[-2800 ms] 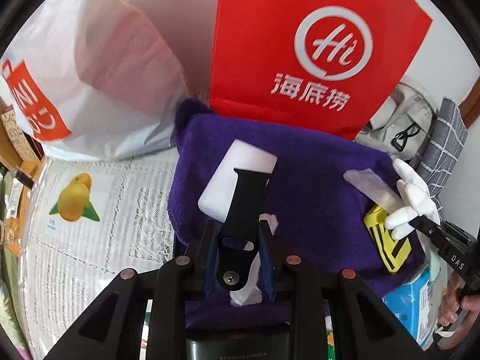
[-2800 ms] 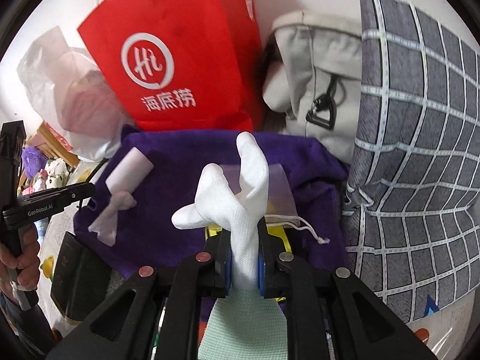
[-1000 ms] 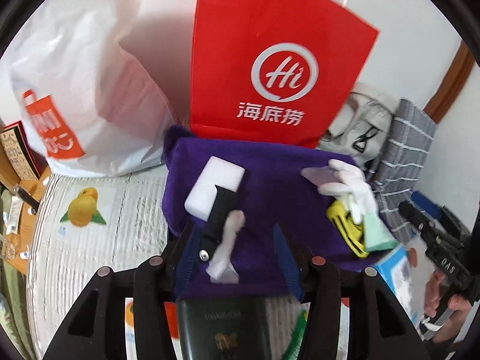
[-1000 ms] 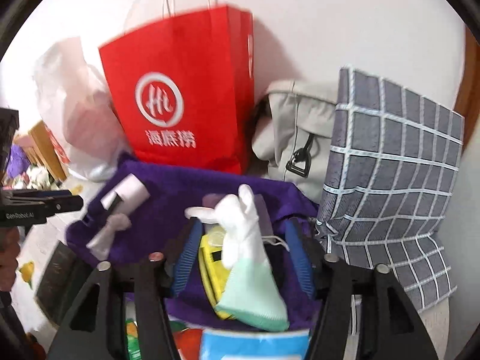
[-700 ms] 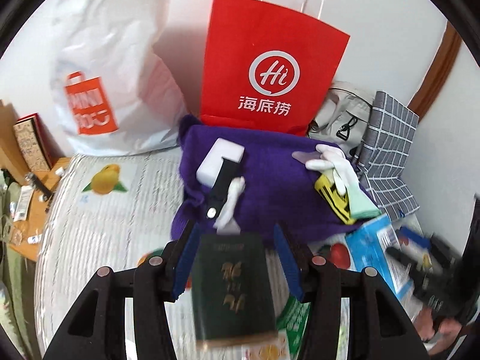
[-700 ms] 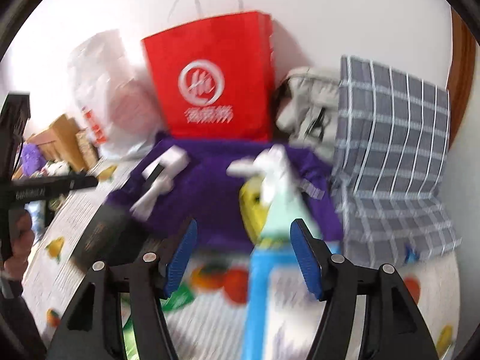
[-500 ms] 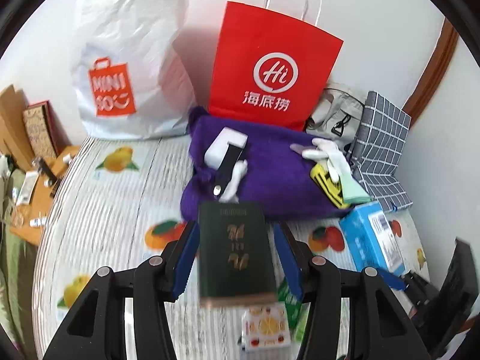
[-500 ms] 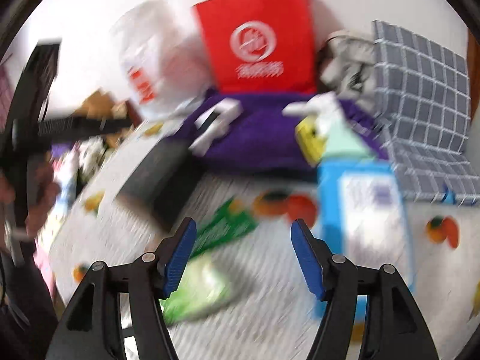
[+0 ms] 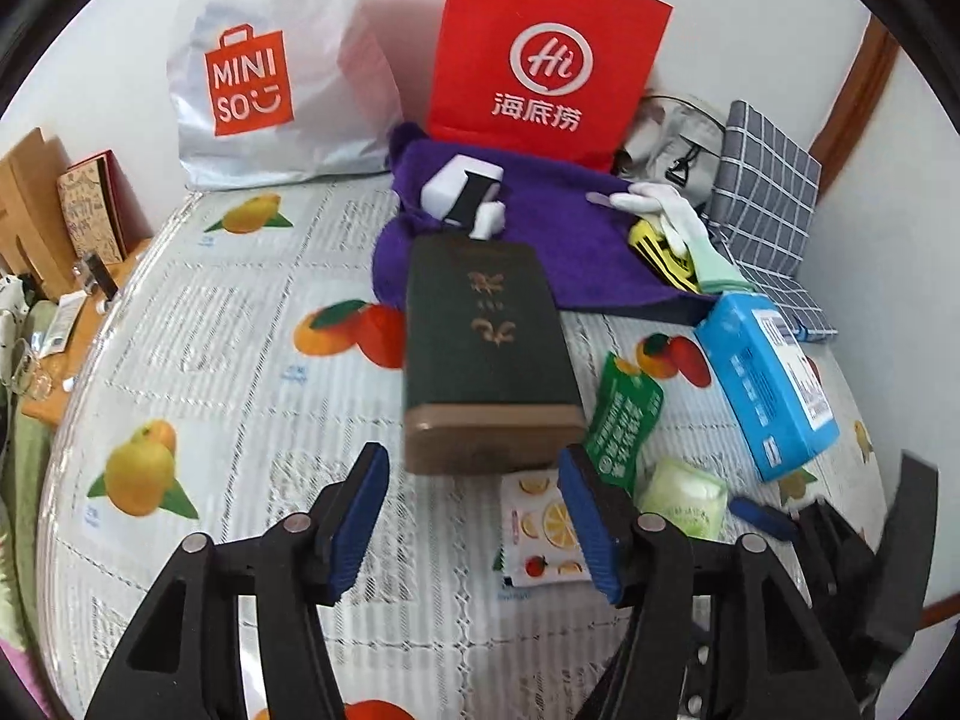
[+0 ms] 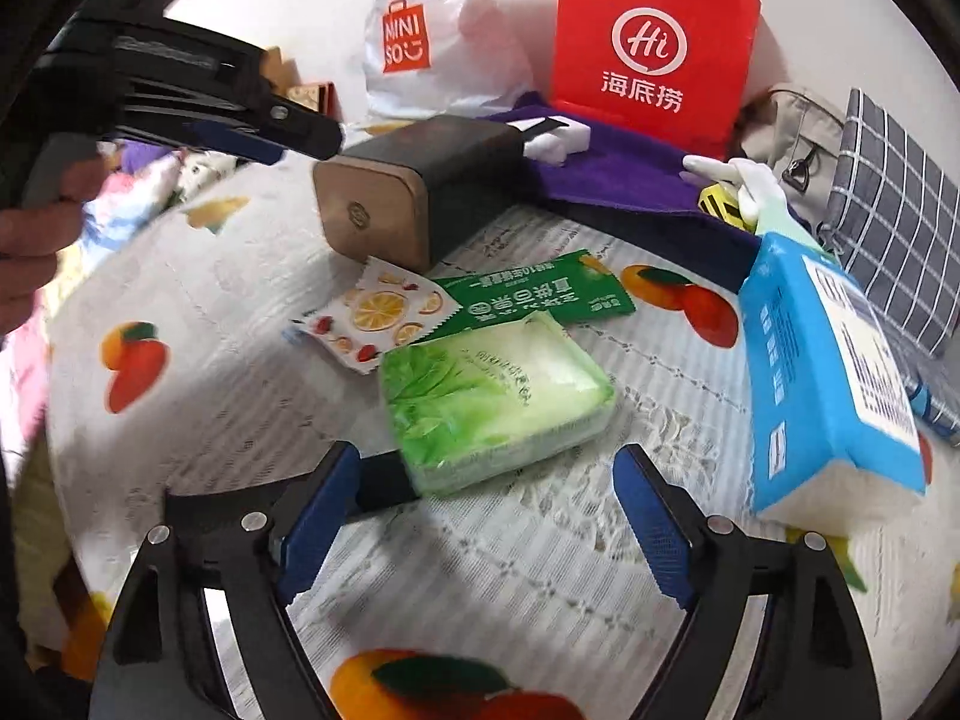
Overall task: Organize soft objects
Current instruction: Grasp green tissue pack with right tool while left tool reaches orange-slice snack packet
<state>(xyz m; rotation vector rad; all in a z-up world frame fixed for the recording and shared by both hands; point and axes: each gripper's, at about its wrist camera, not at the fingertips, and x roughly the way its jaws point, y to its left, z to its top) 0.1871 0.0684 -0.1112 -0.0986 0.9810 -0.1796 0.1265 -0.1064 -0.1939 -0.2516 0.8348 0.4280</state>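
Left wrist view shows the left gripper [image 9: 471, 516] low in the picture. Its blue pads [image 9: 359, 516] stand apart and its jaws are opening. Nothing is squeezed between them. Just past the tips lies a dark green box [image 9: 486, 348] with gold marks, flat on the fruit-print cover [image 9: 198, 324]. Its brown end points at the gripper.

Behind the box sits a purple towel [image 9: 558, 240]. On the towel rest a white block [image 9: 447, 183] with a black strap [image 9: 471, 201] across it, a white glove [image 9: 657, 201] and a yellow thing [image 9: 663, 255]. A red paper bag [image 9: 540, 54] and a white shopping bag [image 9: 270, 72] stand at the wall. A grey checked cushion [image 9: 765, 192] leans on the right.

Right wrist view shows the right gripper [image 10: 480, 516], and its jaws are opening wide too. A soft green tissue pack [image 10: 492, 399] lies on the cover just ahead of the tips, its near end reaching in between the two pads without touching them. Next to it are a green packet [image 10: 540, 300] and a small packet with lemon slices [image 10: 372, 312]. A blue pack [image 10: 822, 378] lies on the right, partly on the edge of the purple towel. At the top left a hand [image 10: 30, 240] holds the other tool above the cover.
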